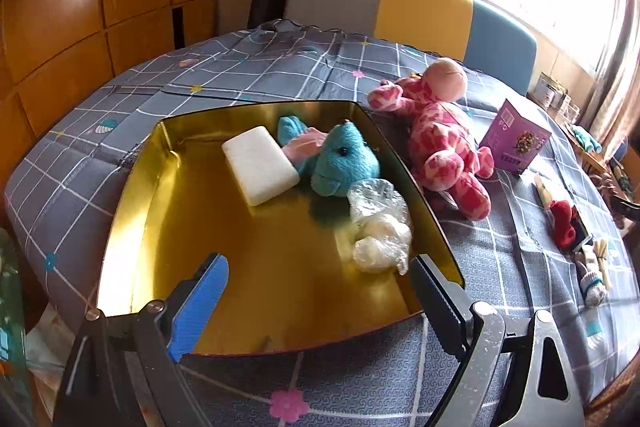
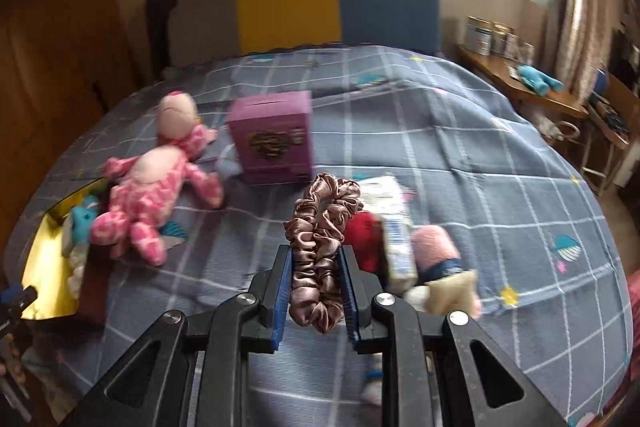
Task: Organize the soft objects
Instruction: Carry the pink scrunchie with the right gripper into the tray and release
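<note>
Right gripper (image 2: 316,281) clamped on a ruffled mauve satin scrunchie (image 2: 320,247) above the bed (image 2: 460,155), right of the gold tray (image 1: 168,211); left gripper (image 1: 316,303) spread wide, empty, over the tray's near edge.

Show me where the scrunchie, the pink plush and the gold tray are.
scrunchie (image 2: 318,247), right wrist view, on its satin folds between the fingers.
pink plush (image 1: 444,143), left wrist view, on its belly.
gold tray (image 1: 240,247), left wrist view, on its bare floor.
</note>
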